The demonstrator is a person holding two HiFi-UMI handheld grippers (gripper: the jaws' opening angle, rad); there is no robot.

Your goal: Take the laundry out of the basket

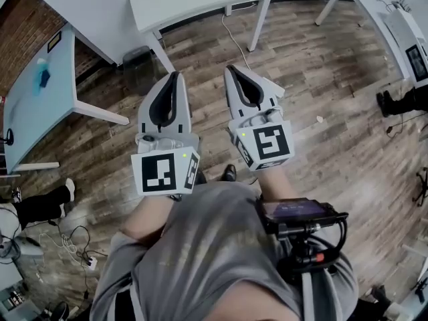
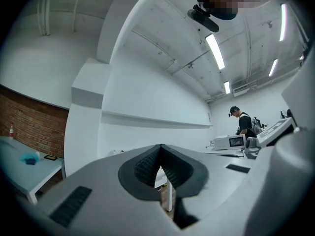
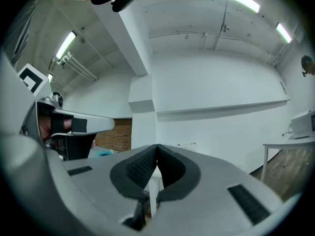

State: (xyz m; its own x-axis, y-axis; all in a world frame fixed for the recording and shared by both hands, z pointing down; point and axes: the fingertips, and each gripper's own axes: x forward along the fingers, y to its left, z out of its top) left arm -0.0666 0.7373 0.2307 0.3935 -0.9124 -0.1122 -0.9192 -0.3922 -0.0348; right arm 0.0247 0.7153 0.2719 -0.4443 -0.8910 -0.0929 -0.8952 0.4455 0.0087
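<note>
Floor [image 1: 314, 72] under left claw [image 1: 178, 75], right claw [image 1: 230, 69], both closed

Two in all: left hand-held gripper [image 1: 177, 75], right hand-held gripper [image 1: 229, 67]. Four desks: one pale blue desk [image 1: 30, 105], three white desks [image 1: 87, 12]. One black bin [image 1: 137, 62].

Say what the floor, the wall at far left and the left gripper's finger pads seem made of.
Floor: wood or wood-look planks, with streaked grain, staggered seams and a low sheen. Wall: reddish brick; mortar lines show. Left gripper fingers: black textured pads, matte, probably rubber or foam; the shell around them looks like grey moulded plastic.
</note>
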